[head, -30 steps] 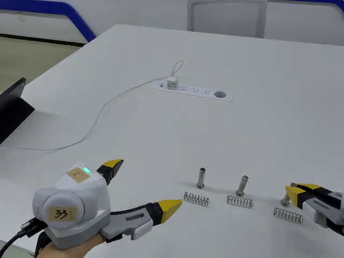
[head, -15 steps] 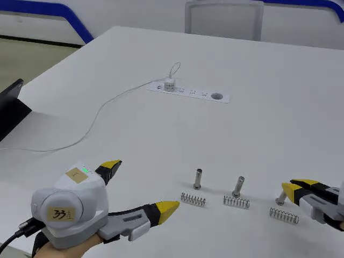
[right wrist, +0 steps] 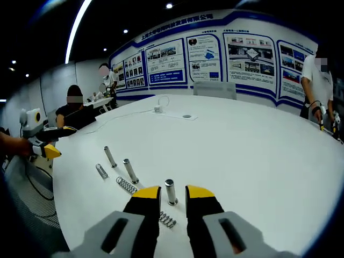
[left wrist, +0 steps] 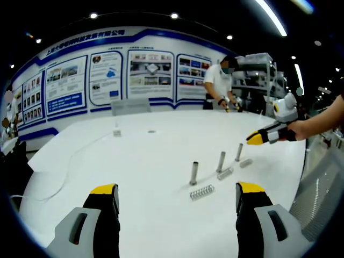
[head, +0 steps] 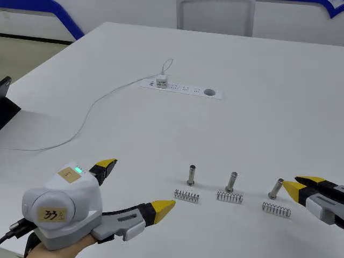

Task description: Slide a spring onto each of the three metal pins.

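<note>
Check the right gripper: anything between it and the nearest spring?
Nothing visible. The nearest spring lies flat on the bare table just ahead of the right gripper, in line with the gap between its slightly open jaws. The nearest pin stands just beyond the spring, not in front of it.

Head view: I look forward and down on the surface [head: 258,134]. Both gripper views sit low, near it, facing each other across the three pins [head: 231,181].
</note>
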`<state>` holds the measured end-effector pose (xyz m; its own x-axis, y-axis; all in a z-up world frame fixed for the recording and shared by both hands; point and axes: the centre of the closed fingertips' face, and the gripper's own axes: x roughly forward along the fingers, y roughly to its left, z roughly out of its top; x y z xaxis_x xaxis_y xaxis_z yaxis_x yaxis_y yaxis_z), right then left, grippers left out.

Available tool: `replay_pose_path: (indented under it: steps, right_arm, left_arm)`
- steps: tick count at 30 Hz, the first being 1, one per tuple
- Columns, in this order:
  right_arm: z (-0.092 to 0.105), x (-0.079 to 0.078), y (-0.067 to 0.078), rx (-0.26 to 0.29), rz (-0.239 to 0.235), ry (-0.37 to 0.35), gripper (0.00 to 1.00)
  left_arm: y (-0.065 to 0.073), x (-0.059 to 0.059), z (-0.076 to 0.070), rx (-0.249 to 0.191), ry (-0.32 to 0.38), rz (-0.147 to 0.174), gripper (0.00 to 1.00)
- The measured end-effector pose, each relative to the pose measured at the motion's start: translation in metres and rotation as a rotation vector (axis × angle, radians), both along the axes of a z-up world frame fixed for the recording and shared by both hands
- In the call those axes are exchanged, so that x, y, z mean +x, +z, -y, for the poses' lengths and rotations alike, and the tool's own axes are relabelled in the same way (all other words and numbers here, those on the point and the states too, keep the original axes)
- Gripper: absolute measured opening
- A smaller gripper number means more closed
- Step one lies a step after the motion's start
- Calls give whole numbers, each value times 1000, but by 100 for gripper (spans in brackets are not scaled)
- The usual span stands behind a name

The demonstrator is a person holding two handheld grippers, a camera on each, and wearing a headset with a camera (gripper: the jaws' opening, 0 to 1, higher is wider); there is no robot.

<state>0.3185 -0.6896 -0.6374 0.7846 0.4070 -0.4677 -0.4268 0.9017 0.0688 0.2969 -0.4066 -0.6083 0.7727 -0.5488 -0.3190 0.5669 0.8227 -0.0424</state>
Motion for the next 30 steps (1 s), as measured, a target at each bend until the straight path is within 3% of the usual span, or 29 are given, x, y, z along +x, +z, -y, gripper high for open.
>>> replay_pose_path:
  steps: [4,6,10,18,22,26,30]
  right_arm:
    - [-2,-15,-18,-46,-53,85,21]
    - [-1,-16,-22,-104,-28,121,21]
    - [-7,-18,-31,-95,-50,158,21]
    - [-18,-20,-52,-193,-86,322,22]
    - [-22,-18,-55,-172,-96,367,22]
    - [-22,-19,-59,-189,-106,406,22]
    - [-24,-18,-59,-160,-109,420,21]
  left_arm:
    - [-2,0,1,4,-5,-7,92]
    - [-3,0,0,6,-4,-10,92]
    - [-5,0,0,11,-3,-17,92]
    - [-9,-1,-1,27,-1,-28,92]
    - [-11,-2,-1,36,-4,-36,92]
    - [-14,-3,0,45,-10,-42,92]
    - [-15,-4,1,53,-16,-45,92]
